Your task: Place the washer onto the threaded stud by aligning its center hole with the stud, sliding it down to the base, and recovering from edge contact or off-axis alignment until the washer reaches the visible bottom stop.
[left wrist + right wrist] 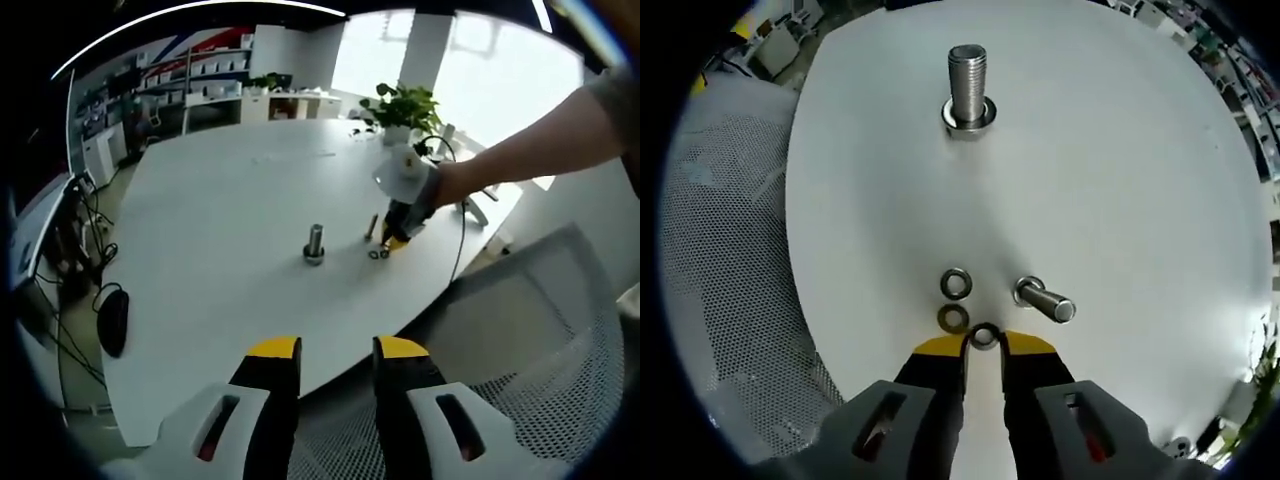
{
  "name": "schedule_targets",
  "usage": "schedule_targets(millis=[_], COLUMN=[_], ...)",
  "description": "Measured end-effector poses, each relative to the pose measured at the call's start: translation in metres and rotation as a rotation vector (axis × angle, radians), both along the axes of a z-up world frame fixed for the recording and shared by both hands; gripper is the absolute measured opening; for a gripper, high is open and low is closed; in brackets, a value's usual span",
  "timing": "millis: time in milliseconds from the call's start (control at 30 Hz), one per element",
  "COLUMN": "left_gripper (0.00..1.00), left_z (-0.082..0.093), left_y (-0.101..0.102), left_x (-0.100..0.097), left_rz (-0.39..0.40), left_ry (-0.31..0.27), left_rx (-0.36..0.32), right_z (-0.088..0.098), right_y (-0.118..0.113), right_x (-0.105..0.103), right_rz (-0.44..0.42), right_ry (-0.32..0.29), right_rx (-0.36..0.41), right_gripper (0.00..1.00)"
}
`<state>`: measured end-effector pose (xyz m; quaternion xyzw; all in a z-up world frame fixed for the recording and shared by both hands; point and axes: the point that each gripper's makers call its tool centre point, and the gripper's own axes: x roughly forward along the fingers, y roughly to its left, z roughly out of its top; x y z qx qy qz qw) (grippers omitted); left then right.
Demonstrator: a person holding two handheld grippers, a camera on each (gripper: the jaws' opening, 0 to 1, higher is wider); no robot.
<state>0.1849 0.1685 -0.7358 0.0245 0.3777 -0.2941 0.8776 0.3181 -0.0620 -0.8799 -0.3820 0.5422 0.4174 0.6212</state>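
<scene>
A threaded steel stud [967, 75] stands upright on the white table [1120, 180], with a ring-shaped base [969, 122] around its foot. Close to me lie two loose washers [956, 283] [954, 318] and a short bolt [1045, 299] on its side. A third washer [985, 336] sits between the tips of my right gripper [985, 345], whose jaws are shut on its edges, low over the table. In the left gripper view the stud [314, 243] is mid-table and the right gripper [388, 246], held by a hand, points down just right of it. My left gripper [335, 352] hangs open off the table's near edge.
A grey mesh chair [540, 330] stands by the table's edge and also appears as mesh [730, 250] at the left of the right gripper view. A potted plant [404, 106] and a cable [461, 235] are at the far side. A black mouse-like object [113, 321] lies left.
</scene>
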Motion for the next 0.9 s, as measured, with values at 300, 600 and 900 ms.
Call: schedule_targets(millis=[300, 600, 900], left_gripper=[0.27, 0.27, 0.27], left_z=[0.0, 0.001, 0.001], left_y=[0.001, 0.002, 0.001], left_x=[0.0, 0.001, 0.001], left_rz=[0.004, 0.01, 0.006], left_ry=[0.0, -0.006, -0.009], left_rx=[0.0, 0.0, -0.005], right_z=[-0.001, 0.001, 0.002], right_y=[0.003, -0.001, -0.008], right_x=[-0.002, -0.001, 0.001], right_rz=[-0.016, -0.094, -0.126], right_ry=[0.008, -0.026, -0.078], right_rx=[-0.076, 0.023, 0.061], right_gripper=[0.15, 0.14, 0.14])
